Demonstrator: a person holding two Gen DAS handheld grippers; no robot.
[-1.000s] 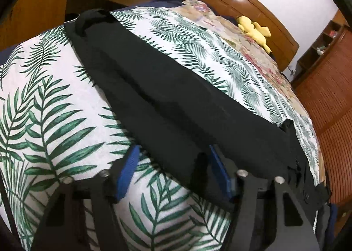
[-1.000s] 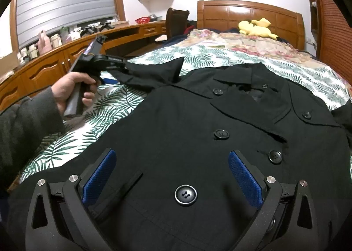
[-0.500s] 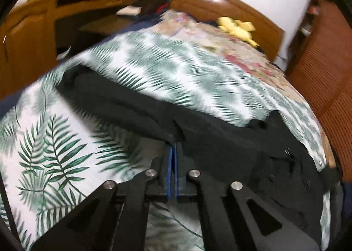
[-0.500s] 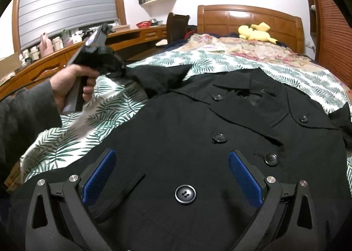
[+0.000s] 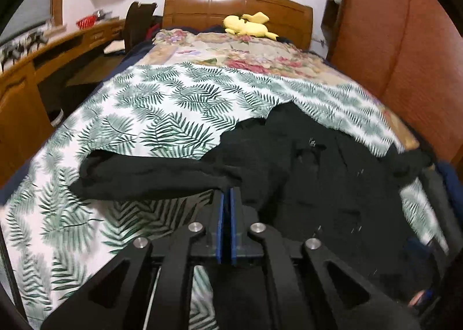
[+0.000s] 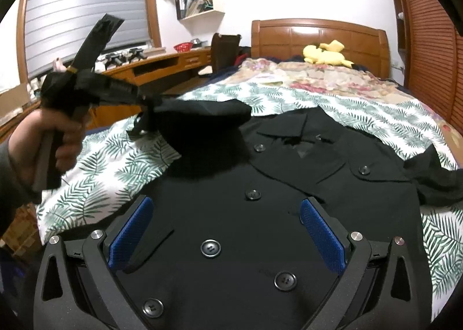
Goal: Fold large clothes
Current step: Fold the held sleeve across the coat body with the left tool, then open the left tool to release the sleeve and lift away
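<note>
Since a second ago your left tongs (image 5: 226, 199) have snapped together on the coat's sleeve (image 5: 144, 179) and lifted it off the bed (image 5: 173, 104).

Left wrist view: the blue pads are pressed together, pinching the black fabric of the sleeve, whose loose end trails off to the left above the fern-print cover. The black coat (image 5: 318, 173) itself lies to the right on the bed.

Right wrist view: your right tongs (image 6: 228, 231) stand spread wide above the buttoned front of the coat, gripping nothing. Your left hand (image 6: 49, 139) holds the other tool raised at the left, with the sleeve draped from it towards the collar (image 6: 289, 127). The far sleeve (image 6: 434, 179) is spread out to the right.

You appear to be at the sleeve-folding step. The next move probably calls for carrying the sleeve across the chest and laying it flat before letting go, keeping it from bunching near the collar.
</note>
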